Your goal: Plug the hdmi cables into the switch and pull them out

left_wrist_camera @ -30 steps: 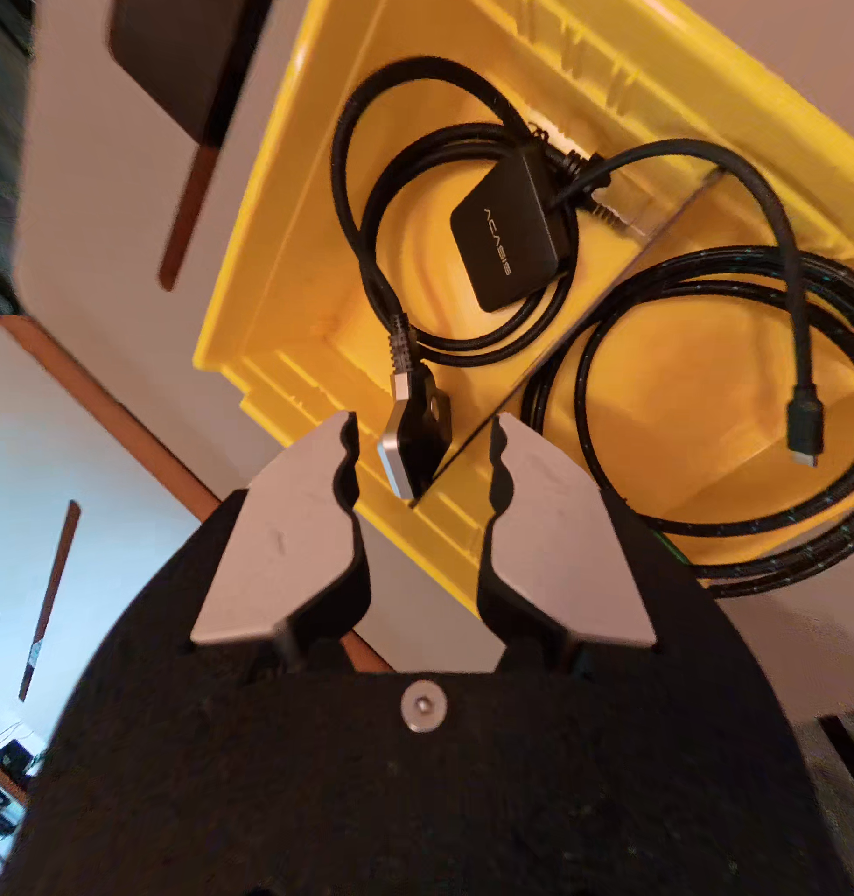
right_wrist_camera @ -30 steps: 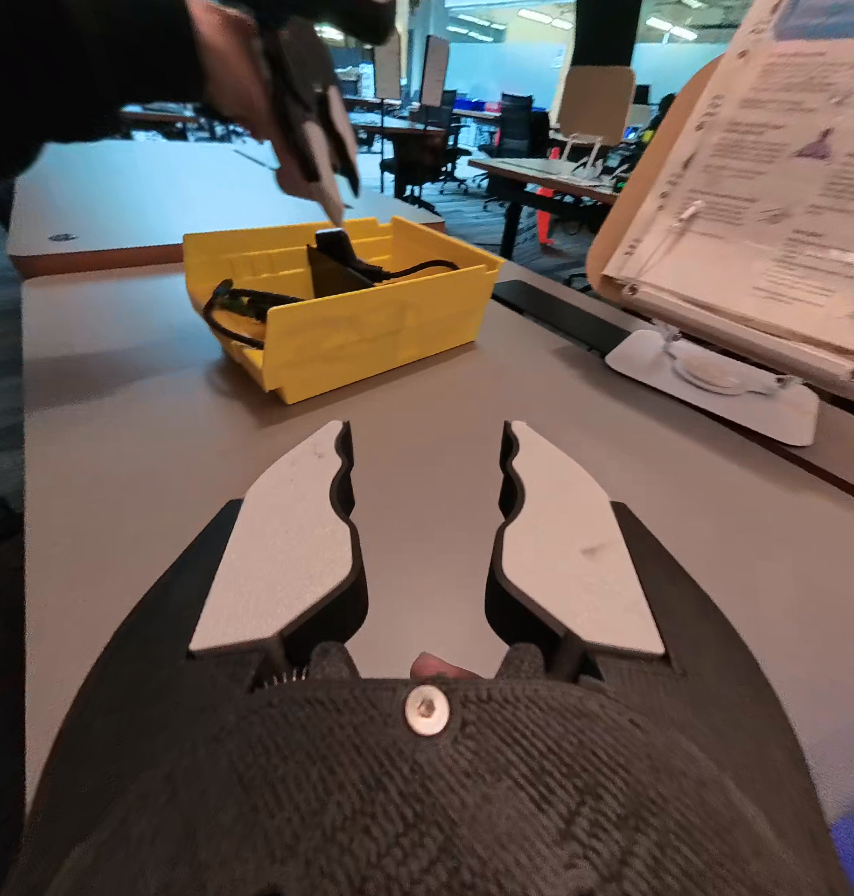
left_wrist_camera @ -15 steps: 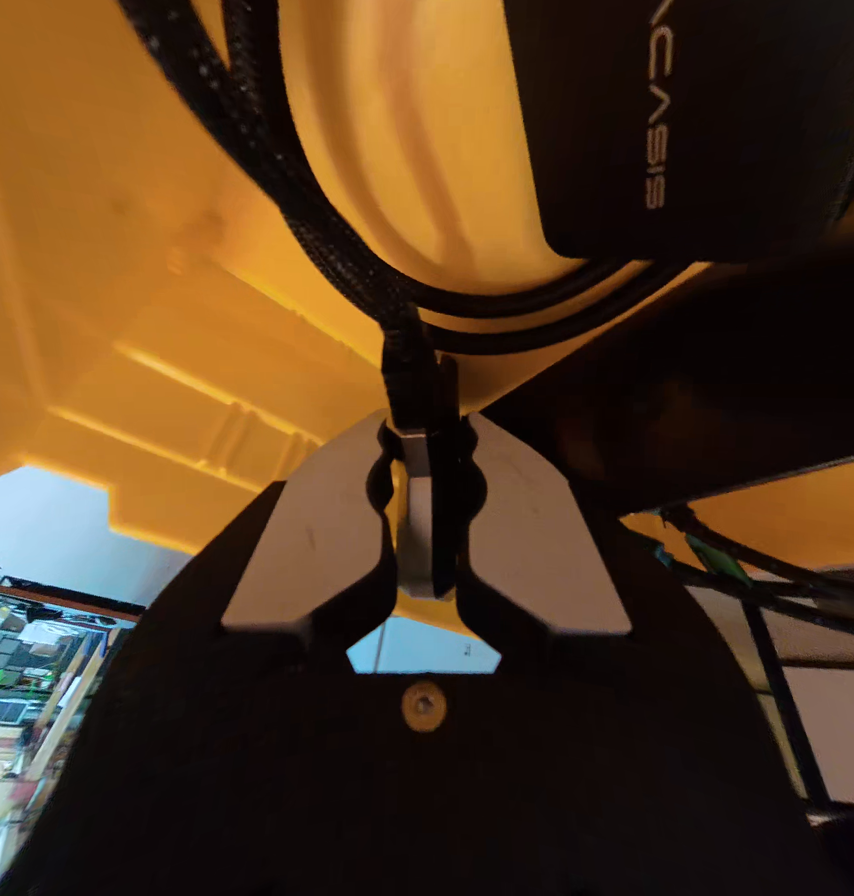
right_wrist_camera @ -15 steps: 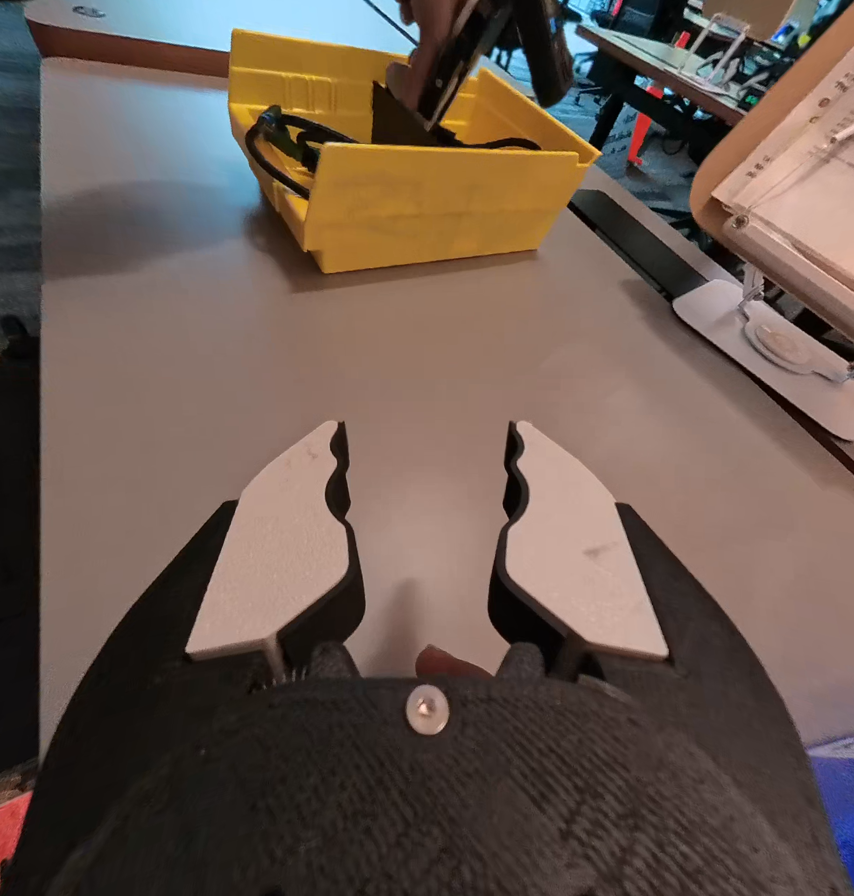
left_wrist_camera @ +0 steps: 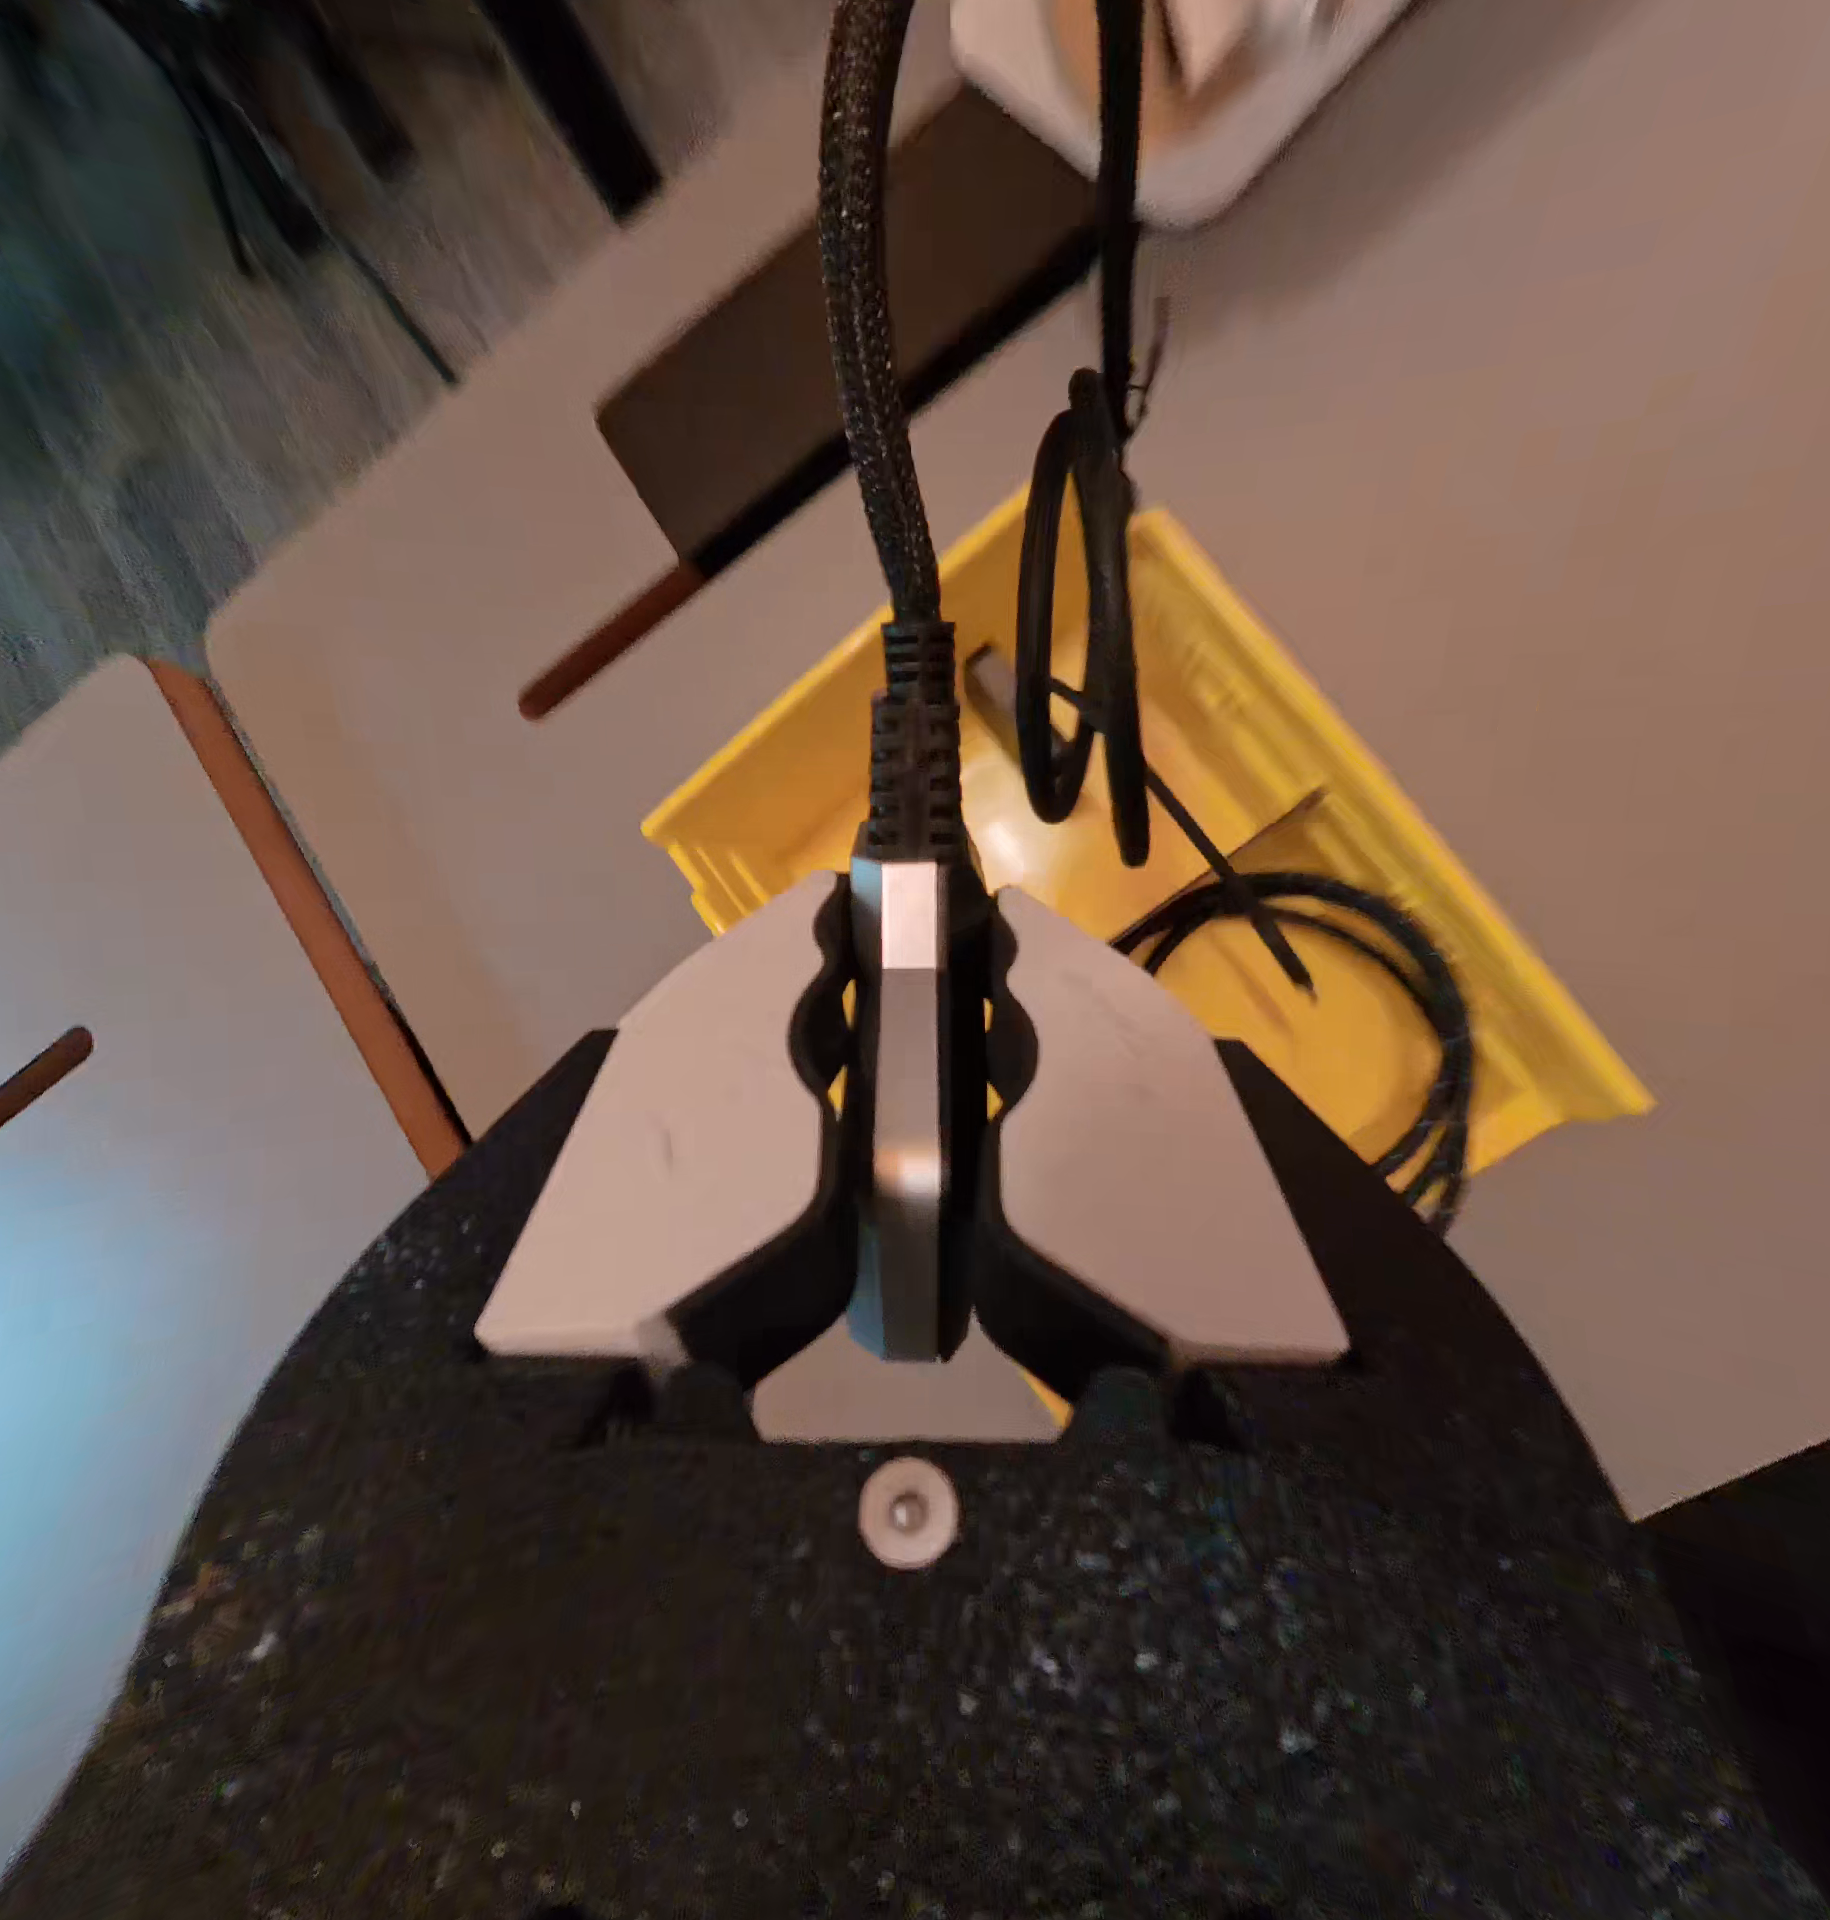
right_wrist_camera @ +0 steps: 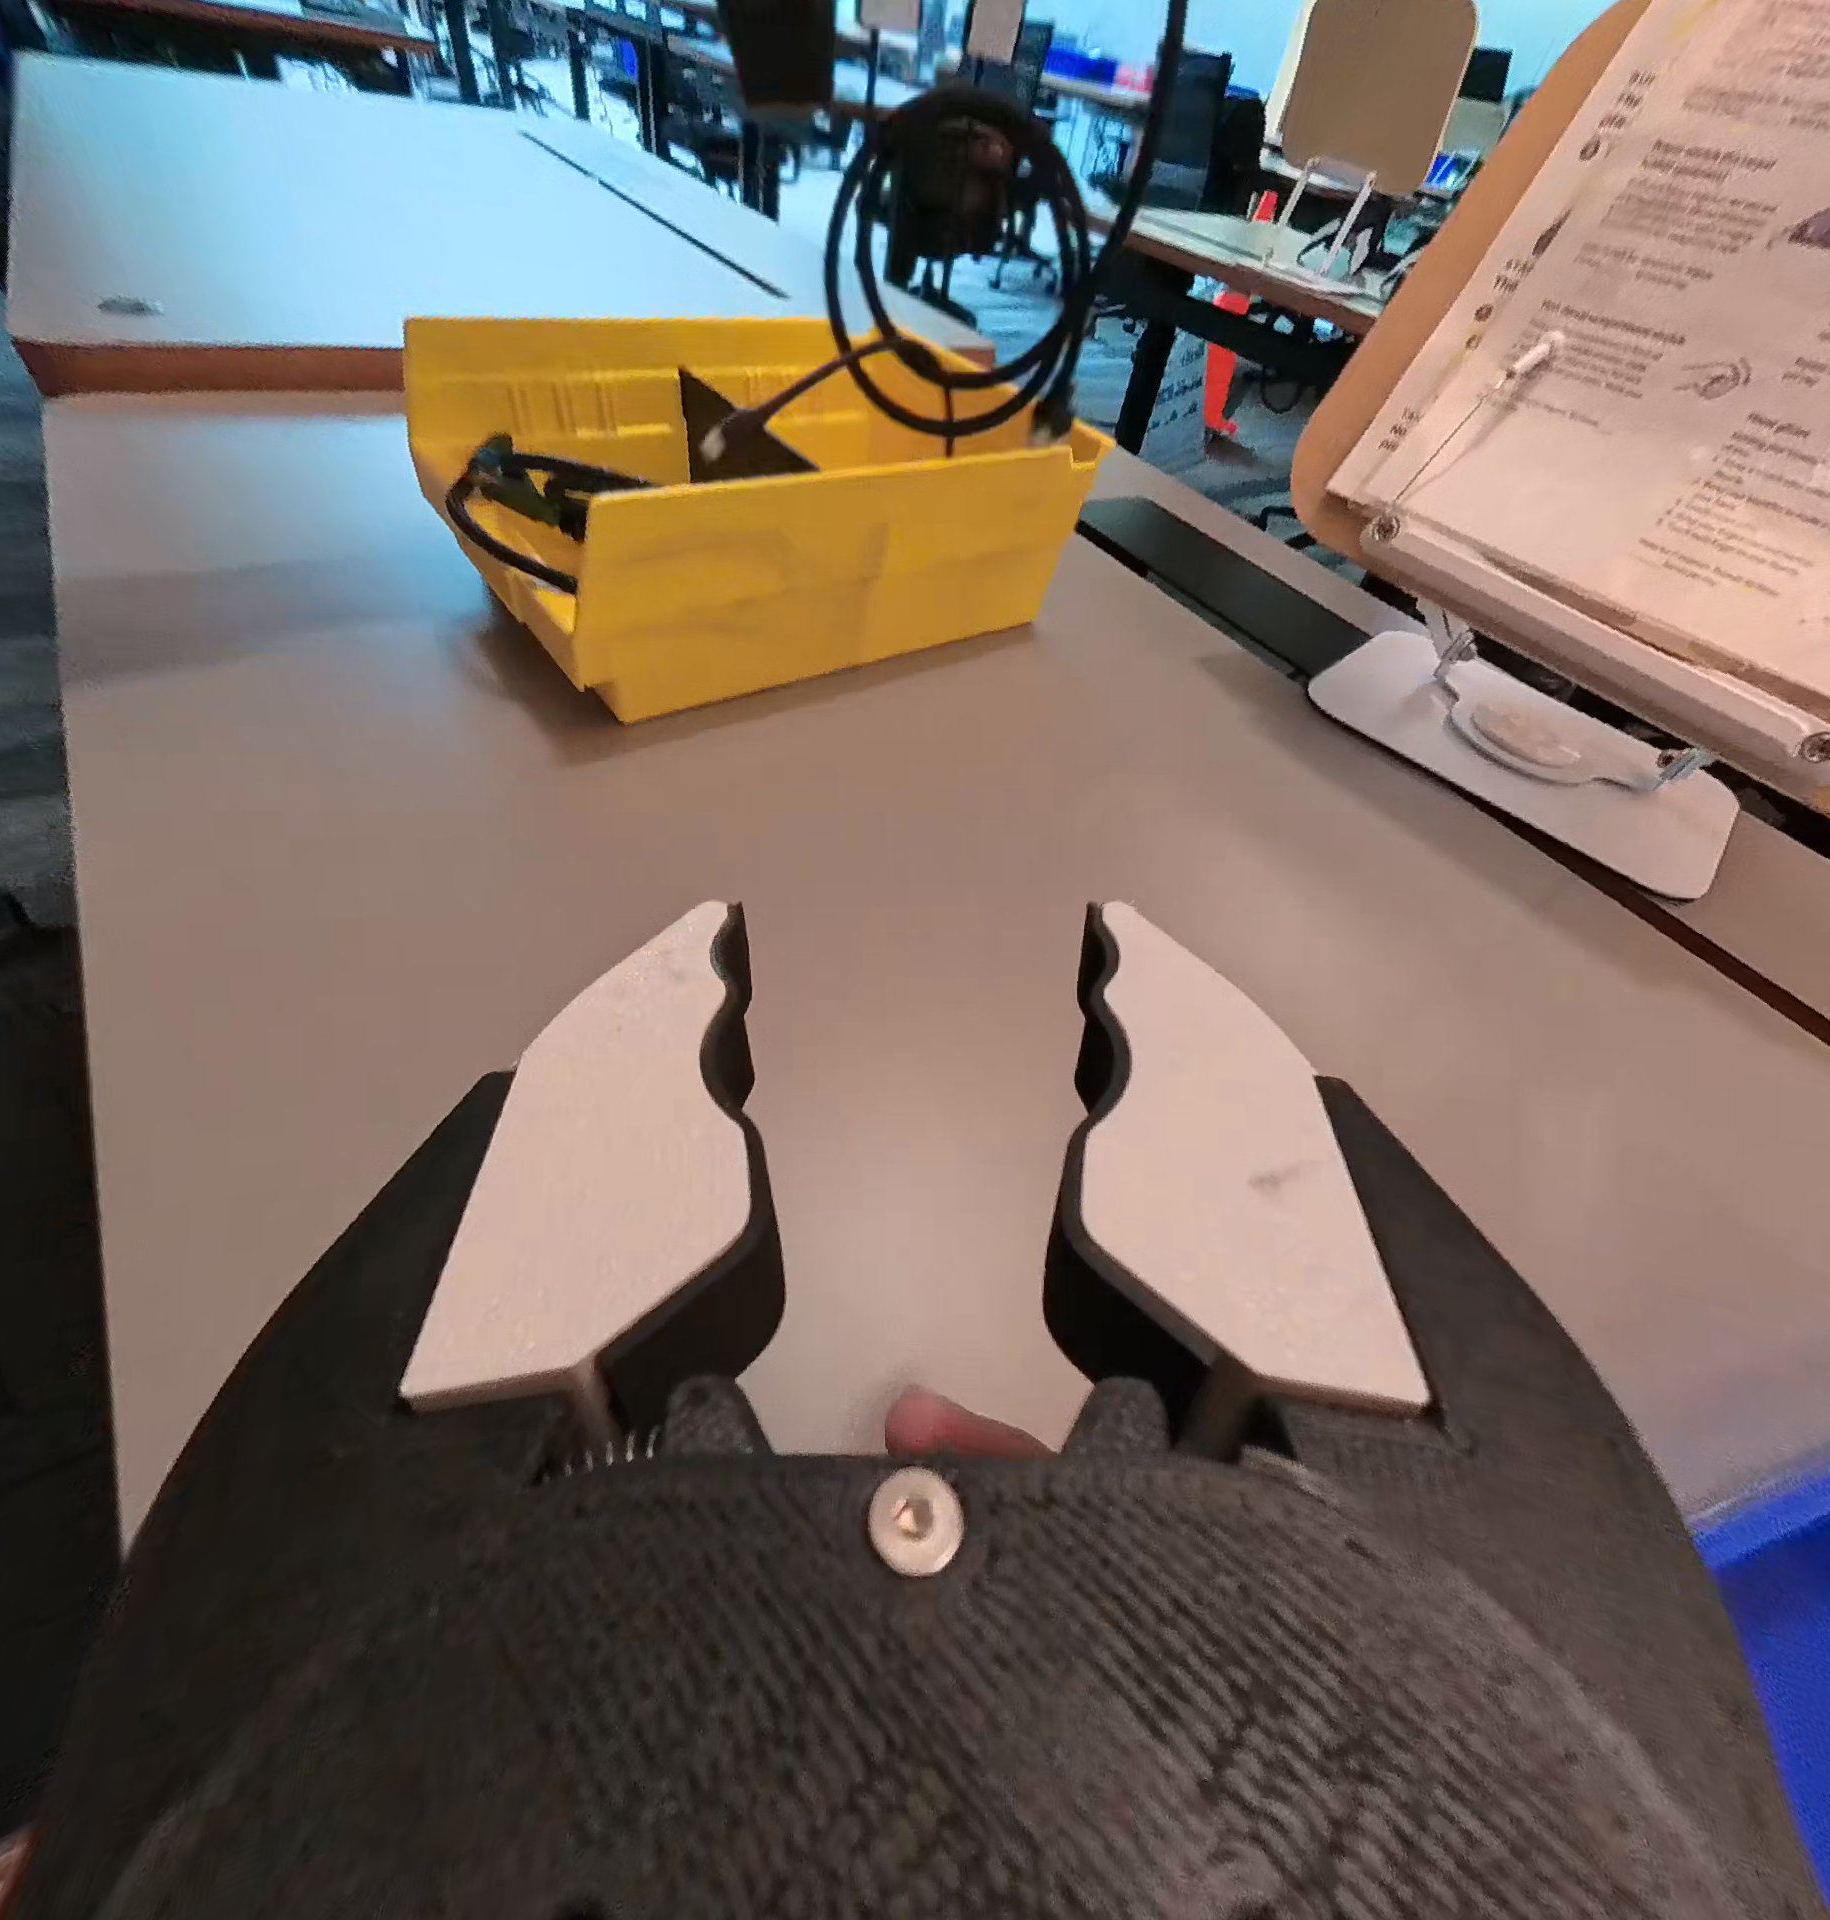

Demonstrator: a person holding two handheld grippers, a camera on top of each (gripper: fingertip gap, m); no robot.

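Observation:
My left gripper is shut on the silver plug of a black braided HDMI cable and holds it high above the yellow bin. The cable's loops hang below it. In the right wrist view these loops dangle over the bin with a dark blurred box among them, apparently the switch. A second coiled cable lies in the bin. My right gripper is open and empty, low over the grey table, well short of the bin.
A black divider splits the bin. A paper stand on a white base stands at the right. A dark gap runs between the tables. A blue object is at the lower right.
My left gripper went down into the bin, shut on the silver plug and lifted it high, pulling the cable loops out. My right gripper stayed open and shifted slightly.

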